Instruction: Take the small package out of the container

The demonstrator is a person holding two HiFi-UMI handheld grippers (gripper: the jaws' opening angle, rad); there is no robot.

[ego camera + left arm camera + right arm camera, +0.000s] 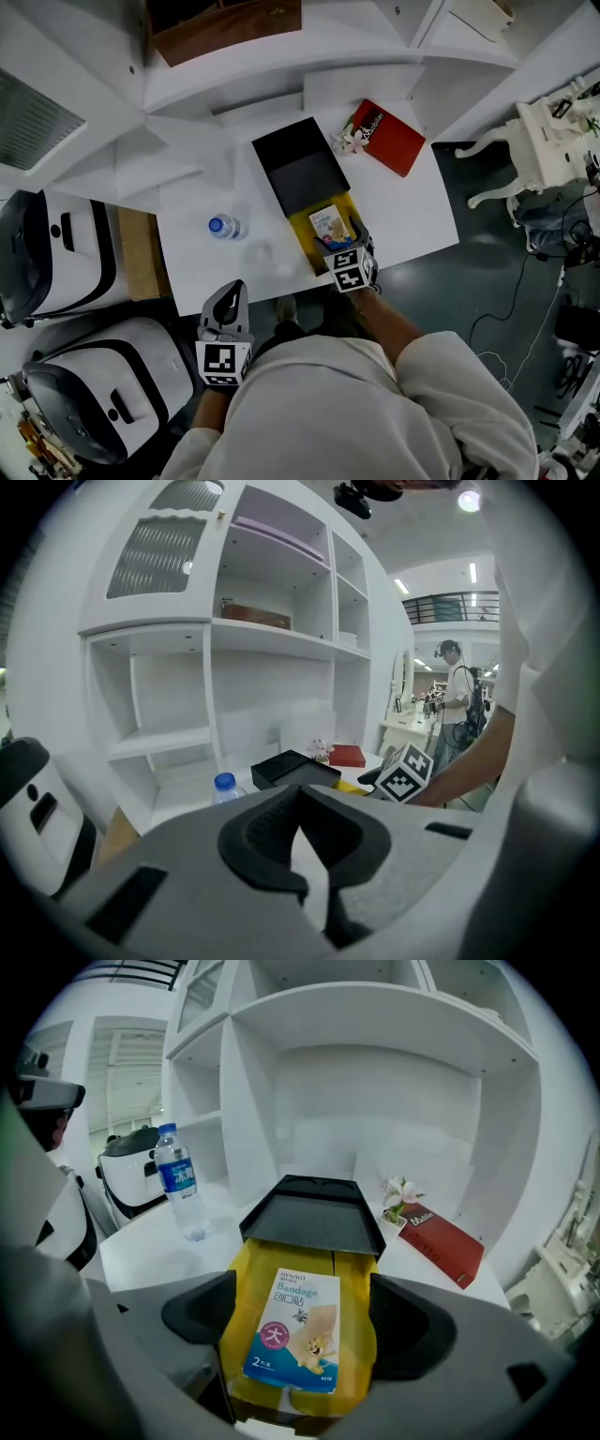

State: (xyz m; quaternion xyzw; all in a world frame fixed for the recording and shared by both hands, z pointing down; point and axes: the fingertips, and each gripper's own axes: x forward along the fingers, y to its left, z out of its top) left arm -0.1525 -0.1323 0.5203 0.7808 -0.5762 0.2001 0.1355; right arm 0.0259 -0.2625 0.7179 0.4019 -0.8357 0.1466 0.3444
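Right gripper (302,1309), jaws spread, is hovering at the yellow container (358,1335), its bandage packet (292,1330) lying lengthwise straight ahead between them (left gripper (299,829), pressed together, is waiting well back).

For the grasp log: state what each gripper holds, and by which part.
Nothing is held. The right gripper is open, fingers either side of the package in the yellow container; the left gripper is shut, empty.

The small white cardboard package (295,1329) is showing a blue band, a pink circle and perhaps a cartoon animal; the open rectangular container (358,1340) is showing plain yellow.
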